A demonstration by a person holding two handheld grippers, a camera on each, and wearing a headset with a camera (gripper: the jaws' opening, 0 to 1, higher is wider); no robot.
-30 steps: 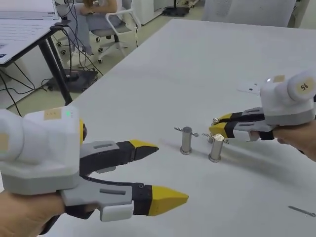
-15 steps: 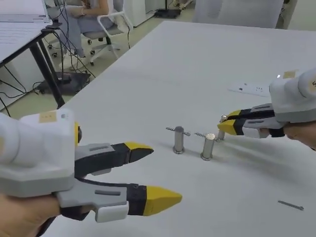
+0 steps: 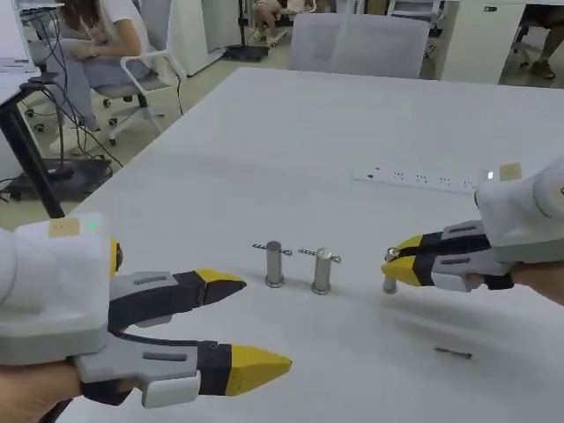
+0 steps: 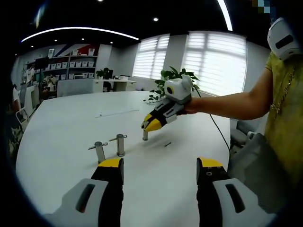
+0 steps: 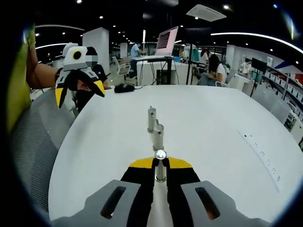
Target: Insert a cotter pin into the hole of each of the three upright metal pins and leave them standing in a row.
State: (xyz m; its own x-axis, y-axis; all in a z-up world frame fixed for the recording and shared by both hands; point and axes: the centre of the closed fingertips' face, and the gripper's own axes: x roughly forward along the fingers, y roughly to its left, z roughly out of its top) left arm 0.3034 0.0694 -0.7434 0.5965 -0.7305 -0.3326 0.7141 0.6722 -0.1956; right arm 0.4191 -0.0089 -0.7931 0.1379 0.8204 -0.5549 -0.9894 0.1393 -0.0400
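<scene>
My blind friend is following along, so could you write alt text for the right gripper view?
The right tool has its yellow-tipped jaws shut on a short upright metal pin. On the white table beyond, two more metal pins stand in line, and the left tool hangs open at the far left.

White table (image 3: pixel 291 141) is carrying two upright metal pins (image 3: pixel 274 264); a loose cotter pin (image 3: pixel 452 354) and power strip (image 3: pixel 414 178) are lying apart.

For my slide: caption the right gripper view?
Right gripper clamps nearest metal pin, two more pins lined up beyond.
</scene>
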